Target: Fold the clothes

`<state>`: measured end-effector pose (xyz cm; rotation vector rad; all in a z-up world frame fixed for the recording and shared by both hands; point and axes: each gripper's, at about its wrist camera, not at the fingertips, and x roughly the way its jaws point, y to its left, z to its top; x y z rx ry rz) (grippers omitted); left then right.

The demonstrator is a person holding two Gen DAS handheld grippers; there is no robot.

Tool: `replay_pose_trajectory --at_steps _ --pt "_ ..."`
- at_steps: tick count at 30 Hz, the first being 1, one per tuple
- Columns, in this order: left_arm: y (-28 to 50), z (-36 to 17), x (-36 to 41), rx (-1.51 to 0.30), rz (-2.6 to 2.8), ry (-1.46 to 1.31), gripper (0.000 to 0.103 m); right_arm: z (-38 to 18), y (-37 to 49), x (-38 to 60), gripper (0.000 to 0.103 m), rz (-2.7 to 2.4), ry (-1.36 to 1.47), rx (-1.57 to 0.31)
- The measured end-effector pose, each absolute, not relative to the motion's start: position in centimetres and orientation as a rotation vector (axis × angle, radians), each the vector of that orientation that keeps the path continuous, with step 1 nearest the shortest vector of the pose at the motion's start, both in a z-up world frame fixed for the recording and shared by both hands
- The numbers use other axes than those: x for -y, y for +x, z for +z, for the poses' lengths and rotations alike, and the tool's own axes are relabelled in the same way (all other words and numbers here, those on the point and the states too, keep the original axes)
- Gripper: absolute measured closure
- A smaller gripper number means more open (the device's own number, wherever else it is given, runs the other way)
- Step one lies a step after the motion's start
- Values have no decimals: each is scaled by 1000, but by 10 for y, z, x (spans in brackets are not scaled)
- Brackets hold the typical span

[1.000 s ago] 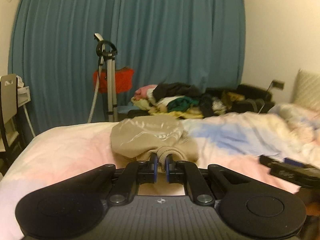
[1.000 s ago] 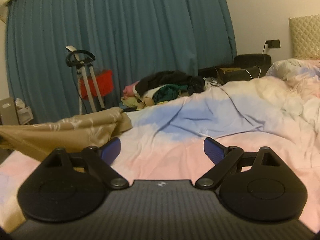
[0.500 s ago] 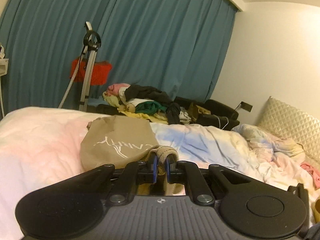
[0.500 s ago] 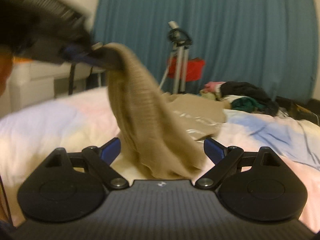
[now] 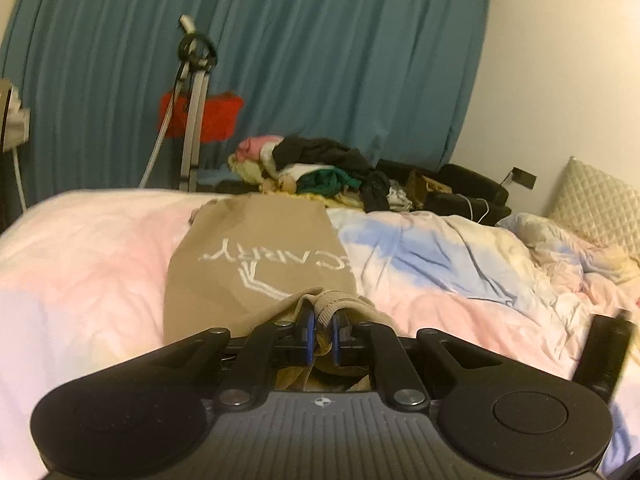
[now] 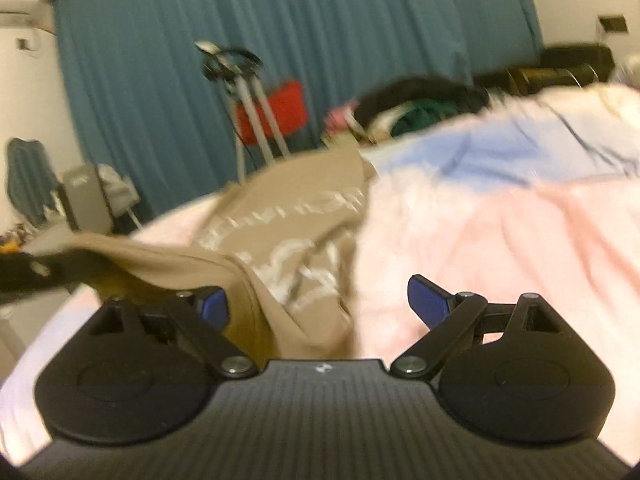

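Note:
A tan shirt (image 5: pixel 256 264) with white lettering lies stretched out on the pastel bedspread (image 5: pixel 460 280). My left gripper (image 5: pixel 320 330) is shut on its ribbed edge, which bunches between the blue pads. In the blurred right wrist view the same tan shirt (image 6: pixel 288 240) is lifted at the left and drapes down between the fingers of my right gripper (image 6: pixel 318 304), which is open wide. The left gripper (image 6: pixel 24 276) shows dark at the left edge of that view, holding the cloth up.
A pile of mixed clothes (image 5: pixel 316 172) lies at the far side of the bed. A metal stand (image 5: pixel 192 112) with a red item (image 5: pixel 204 118) stands before the teal curtain (image 5: pixel 320 60). A quilted headboard (image 5: pixel 600 208) is at the right.
The right wrist view has swung right and down; the hanging shirt now lies lower and flatter between its open fingers. The left gripper keeps its hold, the shirt spreading flatter.

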<state>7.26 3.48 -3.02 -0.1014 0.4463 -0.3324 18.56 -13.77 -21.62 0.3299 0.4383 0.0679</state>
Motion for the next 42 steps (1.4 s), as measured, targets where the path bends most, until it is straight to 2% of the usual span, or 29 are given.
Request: replay_pose_trajectory --at_steps 4,8,19,21,25,27,31,34,38,39,41,42 --pt "60 -22 -39 -396 -319 -141 95 -228 191 137 12 49 331 -537" --pt "45 -10 -51 -337 -316 -197 95 -217 178 143 12 9 319 -492" --pt "1 22 -74 -149 -460 -297 95 -131 104 159 11 -247 94 -16" --pt "1 25 -76 -161 -435 -299 95 -129 101 155 9 -235 68 -7" --pt "11 22 -77 -262 -386 -287 95 -159 142 158 12 -97 125 -300" --pt "21 16 -75 -344 -368 -274 95 -177 155 160 12 -94 177 -366" --pt "39 -1 -70 -488 -332 -236 94 -170 148 165 12 -167 202 -230" --pt "49 -13 -65 -574 -343 -228 90 -155 129 175 12 -173 234 -108" --pt "55 -25 -52 -614 -329 -115 84 -147 115 174 12 -167 195 -64" --pt "54 -28 -48 -612 -331 -87 81 -146 113 172 12 -161 183 -58" --pt "52 -34 -41 -609 -338 -34 63 -145 117 170 12 -151 164 -50" --pt "51 -37 -37 -607 -333 -11 60 -145 125 169 12 -147 154 -45"
